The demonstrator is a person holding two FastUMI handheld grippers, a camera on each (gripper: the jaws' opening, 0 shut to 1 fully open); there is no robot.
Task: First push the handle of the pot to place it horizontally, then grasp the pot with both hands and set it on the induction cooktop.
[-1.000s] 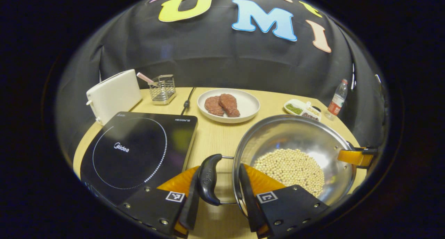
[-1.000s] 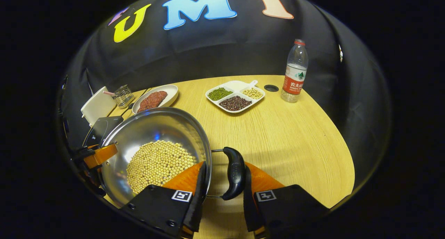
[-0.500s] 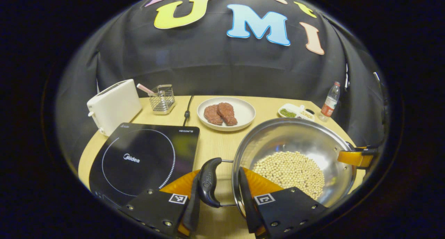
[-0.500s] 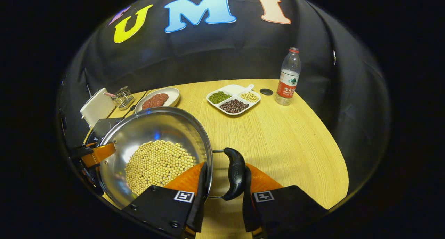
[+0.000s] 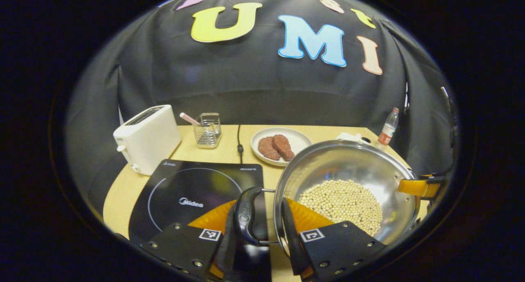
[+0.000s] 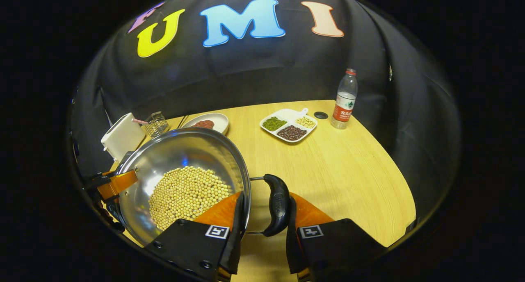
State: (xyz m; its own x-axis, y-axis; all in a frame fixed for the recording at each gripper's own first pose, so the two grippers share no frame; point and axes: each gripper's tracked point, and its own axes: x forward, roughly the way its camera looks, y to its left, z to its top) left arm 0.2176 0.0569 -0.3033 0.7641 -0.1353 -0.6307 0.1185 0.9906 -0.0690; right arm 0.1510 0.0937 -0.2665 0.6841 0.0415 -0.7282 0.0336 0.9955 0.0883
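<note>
Steel pot (image 5: 348, 167) of soybeans, raised beside black cooktop (image 5: 192, 192)

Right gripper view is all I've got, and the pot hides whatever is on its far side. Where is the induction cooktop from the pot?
Observer: In the left gripper view, the induction cooktop lies flat on the table just left of the pot, close beside it.
Operator: How is the other gripper placed on the far handle?
Observer: The left gripper straddles the left handle, with one finger outside the handle and the other inside the pot's rim.
</note>
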